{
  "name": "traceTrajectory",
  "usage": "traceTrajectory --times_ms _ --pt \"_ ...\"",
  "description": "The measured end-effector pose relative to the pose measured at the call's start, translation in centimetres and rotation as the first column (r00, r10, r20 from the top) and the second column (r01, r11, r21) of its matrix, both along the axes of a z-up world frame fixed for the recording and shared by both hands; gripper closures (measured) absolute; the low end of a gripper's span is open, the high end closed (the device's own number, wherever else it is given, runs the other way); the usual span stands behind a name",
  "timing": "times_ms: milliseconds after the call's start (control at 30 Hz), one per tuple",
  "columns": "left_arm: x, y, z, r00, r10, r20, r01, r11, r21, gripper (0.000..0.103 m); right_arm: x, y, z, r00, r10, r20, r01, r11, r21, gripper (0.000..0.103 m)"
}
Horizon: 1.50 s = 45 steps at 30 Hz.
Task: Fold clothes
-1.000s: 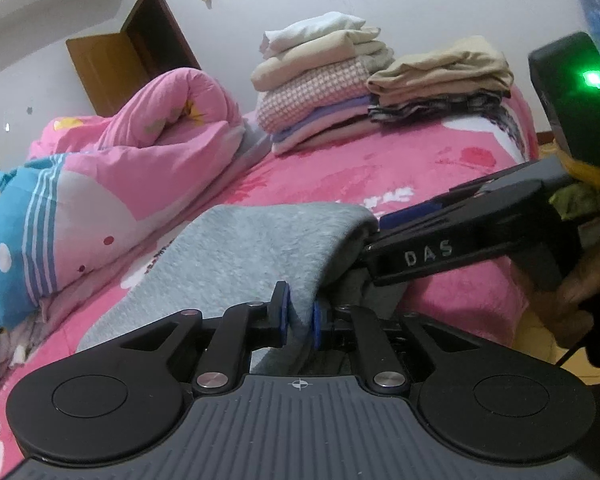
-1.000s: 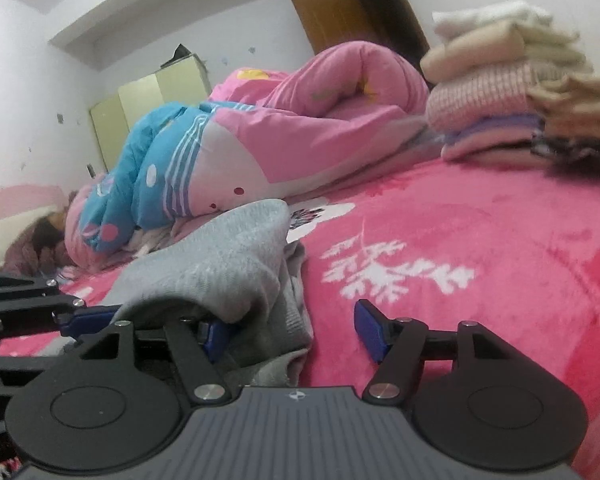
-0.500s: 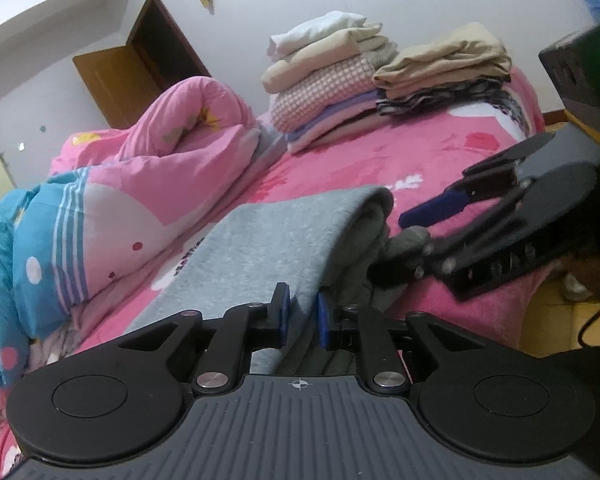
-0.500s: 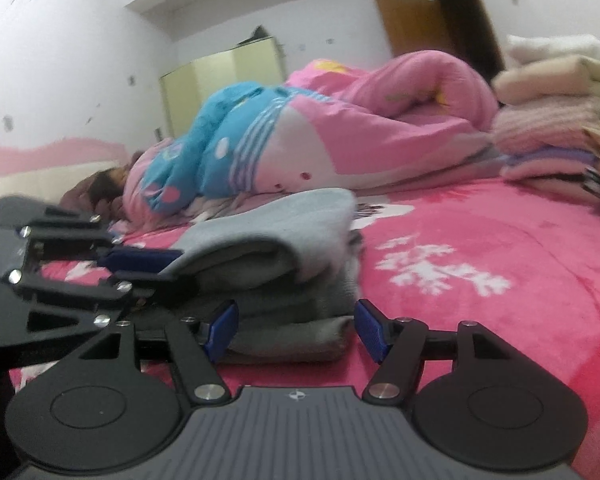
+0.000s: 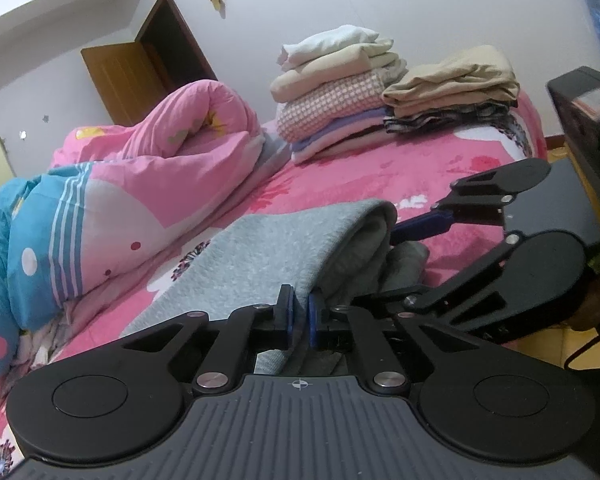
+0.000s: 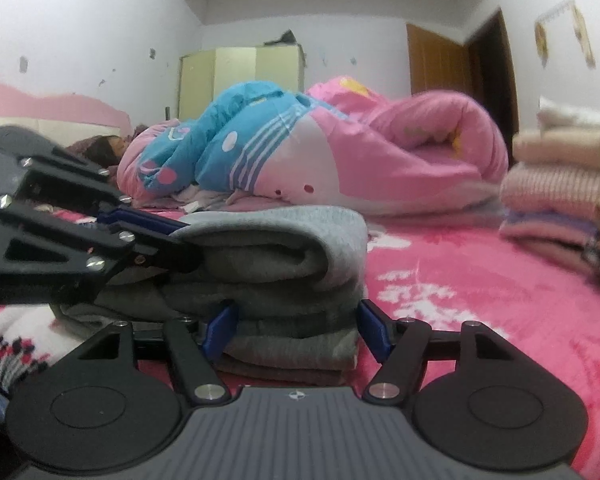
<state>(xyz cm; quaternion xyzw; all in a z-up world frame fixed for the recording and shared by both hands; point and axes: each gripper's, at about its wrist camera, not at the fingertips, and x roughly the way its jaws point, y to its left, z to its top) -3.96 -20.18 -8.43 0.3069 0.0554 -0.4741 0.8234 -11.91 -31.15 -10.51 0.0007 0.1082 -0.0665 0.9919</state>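
1. Pink floral bed (image 6: pixel 480 300), bedroom; the rest goes from the grippers outward.
2. Left gripper (image 5: pixel 299 316) pinched tight on the top layer of the grey garment (image 5: pixel 260 264).
3. Right gripper (image 6: pixel 296 330) wide, straddling the bundle's lower folds, pads apparently not pressing.
4. Garment mid-bed, folded thick; finished stacks (image 5: pixel 340 96) behind.
5. Step: final fold or lift. Next likely needs the right jaws closing.

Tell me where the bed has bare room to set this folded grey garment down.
Free: pink bedspread between the grey garment, the rolled quilt and the folded stacks. Crowded: the far edge, and around both tongs.
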Motion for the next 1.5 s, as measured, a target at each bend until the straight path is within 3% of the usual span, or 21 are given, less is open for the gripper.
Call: traceTrajectory --times_ms 133,500,733,867,967,1067,1200,1367,1500 --pt "0.2 0.1 0.3 1.000 0.000 -0.020 -0.001 1.000 -0.021 0.098 0.5 0.7 -0.1 1.000 0.008 0.000 -0.008 0.999 -0.044 0.028" --pt "0.5 0.6 0.9 0.999 -0.001 -0.040 -0.001 0.998 -0.057 0.098 1.2 0.5 0.1 0.999 -0.006 0.047 0.007 1.000 -0.024 0.026" --pt "0.5 0.6 0.7 0.999 -0.010 -0.046 0.007 0.998 -0.056 0.098 3.6 0.7 -0.3 0.999 -0.048 0.026 0.049 0.998 -0.025 0.012" --pt "0.4 0.8 0.4 0.999 -0.016 -0.051 0.013 0.998 -0.054 0.098 3.9 0.5 -0.4 0.998 -0.064 0.026 0.065 0.998 -0.014 0.011" --pt "0.5 0.7 0.1 0.997 -0.015 -0.071 0.012 0.999 -0.052 0.098 4.4 0.3 -0.7 0.997 -0.074 0.027 0.074 0.997 -0.004 0.003" --pt "0.6 0.6 -0.3 0.997 -0.017 -0.076 0.014 0.999 -0.040 0.098 5.2 -0.3 -1.1 0.996 -0.083 0.017 0.082 0.996 0.028 0.003" --pt "0.7 0.5 -0.6 0.996 -0.022 -0.088 0.020 0.999 -0.030 0.098 2.7 0.0 -1.2 0.995 -0.091 0.043 0.092 0.996 -0.022 0.003" --pt "0.9 0.3 -1.3 0.994 -0.023 -0.104 0.021 1.000 -0.017 0.097 2.0 -2.4 -1.1 0.992 -0.114 0.046 0.111 0.992 0.062 0.001" --pt "0.9 0.3 -1.4 0.994 -0.028 -0.103 0.026 1.000 -0.013 0.097 1.7 -2.1 -1.0 0.989 -0.132 0.060 0.130 0.991 0.032 0.002"
